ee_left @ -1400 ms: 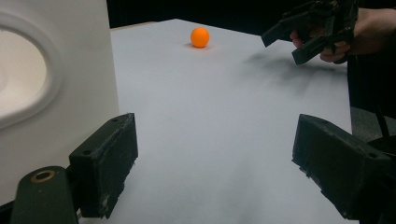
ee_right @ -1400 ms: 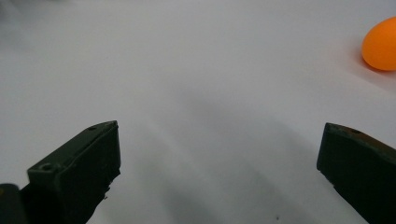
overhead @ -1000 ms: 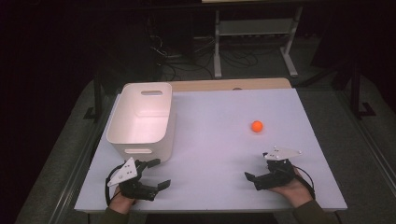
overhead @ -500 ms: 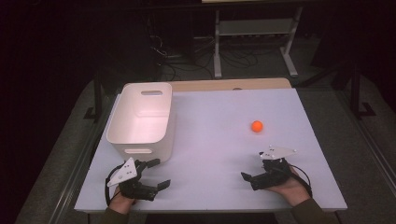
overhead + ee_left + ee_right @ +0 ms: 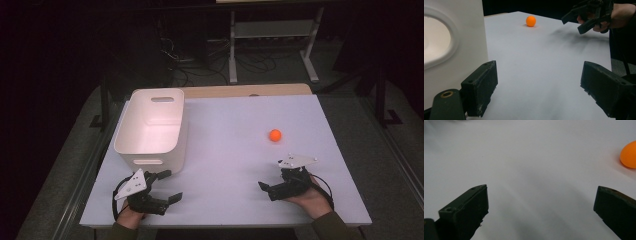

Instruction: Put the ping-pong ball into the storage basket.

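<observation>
A small orange ball (image 5: 274,134) lies on the white table (image 5: 235,130), right of centre. My right gripper (image 5: 270,178) hovers near the front right, open and holding nothing, a short way in front of the ball. In the right gripper view the ball (image 5: 629,154) sits at the right edge, beyond the wide-apart jaws of the gripper (image 5: 541,192). My left gripper (image 5: 172,185) is at the front left, open and holding nothing, just in front of the white bin (image 5: 150,125). The left gripper view shows the bin's wall (image 5: 454,45), the ball (image 5: 530,21) and the right gripper (image 5: 576,21).
The white bin has a handle cut-out in its near end and nothing shows inside it. A wooden strip (image 5: 245,90) runs along the table's far edge. Beyond it stand a metal rack (image 5: 272,35) and cables on a dark floor.
My right gripper has edged slightly to the left. The left gripper, the ball and the bin have not moved.
</observation>
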{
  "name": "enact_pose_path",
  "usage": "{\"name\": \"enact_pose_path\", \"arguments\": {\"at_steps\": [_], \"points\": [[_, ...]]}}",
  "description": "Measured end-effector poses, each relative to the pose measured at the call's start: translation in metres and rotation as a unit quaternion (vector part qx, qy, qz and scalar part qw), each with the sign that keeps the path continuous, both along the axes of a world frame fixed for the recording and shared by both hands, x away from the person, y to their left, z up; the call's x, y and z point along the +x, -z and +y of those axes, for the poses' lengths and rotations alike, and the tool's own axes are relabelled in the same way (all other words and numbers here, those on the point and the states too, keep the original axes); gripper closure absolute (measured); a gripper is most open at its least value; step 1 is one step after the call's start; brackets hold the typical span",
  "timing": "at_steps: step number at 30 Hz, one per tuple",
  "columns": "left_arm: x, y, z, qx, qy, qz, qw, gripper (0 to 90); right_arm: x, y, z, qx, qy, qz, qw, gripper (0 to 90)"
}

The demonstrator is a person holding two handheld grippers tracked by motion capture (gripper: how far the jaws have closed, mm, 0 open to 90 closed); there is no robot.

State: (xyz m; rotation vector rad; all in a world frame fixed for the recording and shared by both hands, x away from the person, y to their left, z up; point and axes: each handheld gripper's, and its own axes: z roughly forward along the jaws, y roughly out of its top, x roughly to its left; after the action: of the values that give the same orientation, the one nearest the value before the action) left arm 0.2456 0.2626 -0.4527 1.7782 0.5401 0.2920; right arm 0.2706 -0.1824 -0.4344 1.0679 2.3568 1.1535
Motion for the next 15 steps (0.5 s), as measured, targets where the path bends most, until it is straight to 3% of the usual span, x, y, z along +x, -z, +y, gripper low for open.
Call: {"name": "enact_pose_path", "arguments": {"at_steps": [15], "points": [[-0.0006,-0.0001,0.0004,0.000,0.001,-0.002,1.0000,14.0,0.0043,-0.0027,-0.0022,-0.005,0.002,-0.005,1.0000,0.0]]}}
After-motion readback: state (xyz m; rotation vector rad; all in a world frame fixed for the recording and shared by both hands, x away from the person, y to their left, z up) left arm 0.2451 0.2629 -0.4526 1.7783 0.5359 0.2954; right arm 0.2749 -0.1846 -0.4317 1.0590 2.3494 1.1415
